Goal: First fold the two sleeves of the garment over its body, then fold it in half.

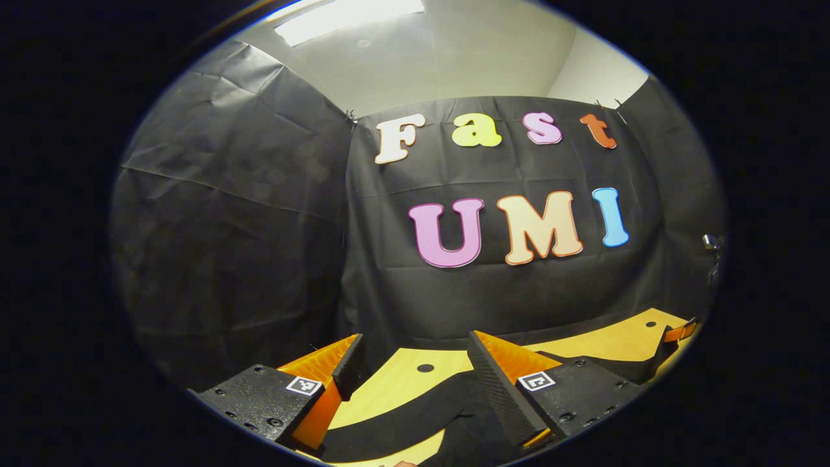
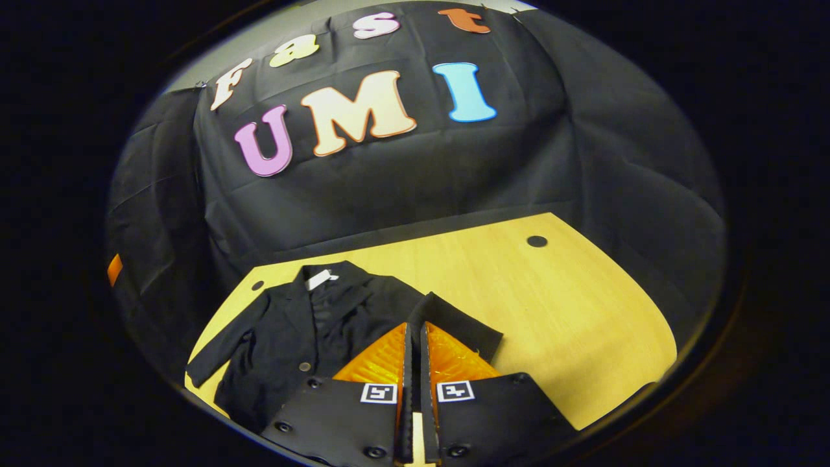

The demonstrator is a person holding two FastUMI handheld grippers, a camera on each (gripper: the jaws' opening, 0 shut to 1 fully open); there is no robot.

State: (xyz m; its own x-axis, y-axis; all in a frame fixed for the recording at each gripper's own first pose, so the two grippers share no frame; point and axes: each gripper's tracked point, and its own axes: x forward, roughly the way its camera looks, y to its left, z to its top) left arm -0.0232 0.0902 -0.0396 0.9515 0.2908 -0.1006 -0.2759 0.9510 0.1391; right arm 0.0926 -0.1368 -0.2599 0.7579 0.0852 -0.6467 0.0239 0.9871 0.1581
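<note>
1. A black long-sleeved jacket with a collar, a white neck label and buttons down the front [image 2: 305,331] lies flat on a pale yellow wooden worktop [image 2: 570,311] inside a booth walled with black cloth. In the right gripper view the jacket sits towards the worktop's near left part, collar pointing away from the camera.

2. One sleeve [image 2: 220,347] is stretched out to the side, away from the body, ending near the worktop's left edge. It is not yet folded.

3. The other sleeve [image 2: 463,327] angles outward on the opposite side. Its upper end rises just ahead of the right hand-held gripper [image 2: 415,327], whose two fingers stand almost together with a thin gap between them. They look clamped on that sleeve's cloth, but the contact itself is hard to make out.

4. The left hand-held gripper [image 1: 415,357] has its fingers wide apart and holds nothing. In the left gripper view, black cloth, probably part of the jacket, lies on the worktop below and between its fingers.

5. Judged from this layout, the task is at its start: the first sleeve fold seems to be under way, the second sleeve is untouched, and the final fold in half is yet to come.
</note>
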